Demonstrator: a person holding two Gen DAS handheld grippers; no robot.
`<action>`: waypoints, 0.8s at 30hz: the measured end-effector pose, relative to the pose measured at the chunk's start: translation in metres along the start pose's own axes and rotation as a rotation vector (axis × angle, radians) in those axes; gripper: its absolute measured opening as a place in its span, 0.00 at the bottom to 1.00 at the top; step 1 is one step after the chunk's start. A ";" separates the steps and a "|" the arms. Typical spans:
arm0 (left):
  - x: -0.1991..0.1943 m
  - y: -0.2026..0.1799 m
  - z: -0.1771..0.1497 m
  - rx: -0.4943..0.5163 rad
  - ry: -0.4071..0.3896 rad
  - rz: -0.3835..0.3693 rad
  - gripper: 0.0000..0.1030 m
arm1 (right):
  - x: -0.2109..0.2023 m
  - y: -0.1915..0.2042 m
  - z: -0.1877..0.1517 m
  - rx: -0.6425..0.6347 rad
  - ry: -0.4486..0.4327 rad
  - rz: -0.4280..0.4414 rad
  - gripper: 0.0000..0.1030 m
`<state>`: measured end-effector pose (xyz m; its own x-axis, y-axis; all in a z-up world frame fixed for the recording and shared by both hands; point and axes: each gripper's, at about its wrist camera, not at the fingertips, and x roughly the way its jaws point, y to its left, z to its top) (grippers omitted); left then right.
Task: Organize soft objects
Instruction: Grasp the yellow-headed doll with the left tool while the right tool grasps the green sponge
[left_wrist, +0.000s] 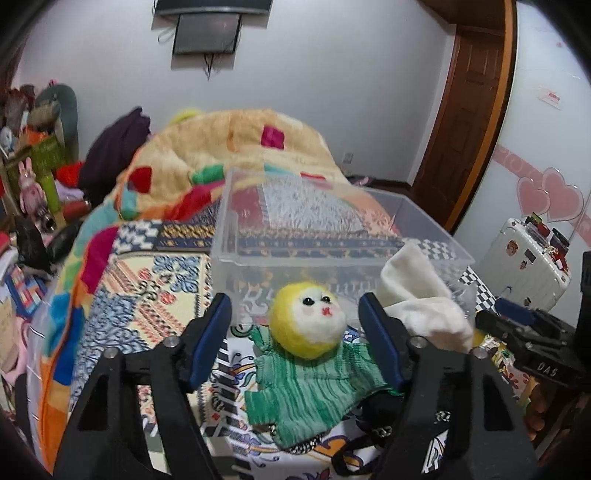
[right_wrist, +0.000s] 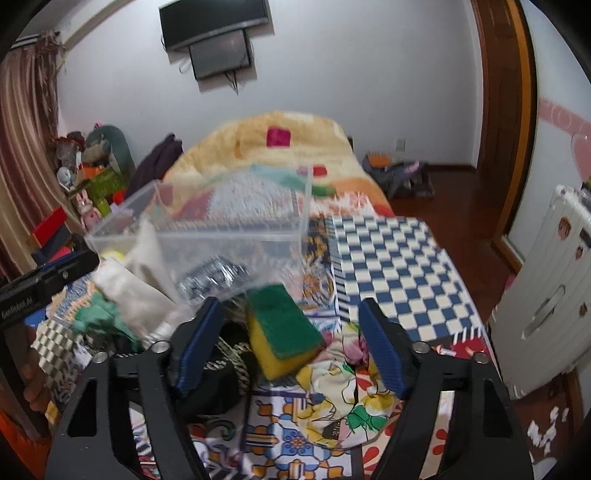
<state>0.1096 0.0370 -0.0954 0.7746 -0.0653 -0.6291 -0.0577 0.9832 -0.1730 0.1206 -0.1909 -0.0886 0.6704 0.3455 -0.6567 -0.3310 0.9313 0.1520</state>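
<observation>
Left gripper (left_wrist: 297, 317) level, jaws wide around doll (left_wrist: 308, 325), clear bin (left_wrist: 332, 236) beyond

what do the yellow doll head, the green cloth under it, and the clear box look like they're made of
Doll head: probably felted wool, going by its fuzzy matte surface. Green cloth: likely a ribbed knit; ridged stripes show. Clear box: seemingly rigid transparent plastic, with the bedding visible through its glossy walls.

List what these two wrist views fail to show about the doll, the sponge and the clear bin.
- Doll: left wrist view, lower body cut by the right finger and dark straps.
- Sponge: right wrist view, motion-blurred; contact with the bed unclear.
- Clear bin: right wrist view, blurred, contents unreadable; white cloth covers its corner.
</observation>
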 end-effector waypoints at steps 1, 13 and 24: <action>0.003 0.000 0.000 -0.002 0.016 0.001 0.61 | 0.004 0.001 0.000 0.000 0.017 0.004 0.62; 0.016 0.008 -0.003 -0.051 0.097 -0.057 0.41 | 0.016 0.003 -0.008 0.004 0.112 0.062 0.36; -0.017 0.004 -0.001 -0.023 -0.002 -0.030 0.41 | -0.018 0.001 -0.005 0.003 0.002 -0.010 0.33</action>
<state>0.0956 0.0423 -0.0861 0.7777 -0.0944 -0.6215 -0.0489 0.9766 -0.2094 0.1051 -0.1966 -0.0806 0.6720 0.3360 -0.6600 -0.3227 0.9349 0.1474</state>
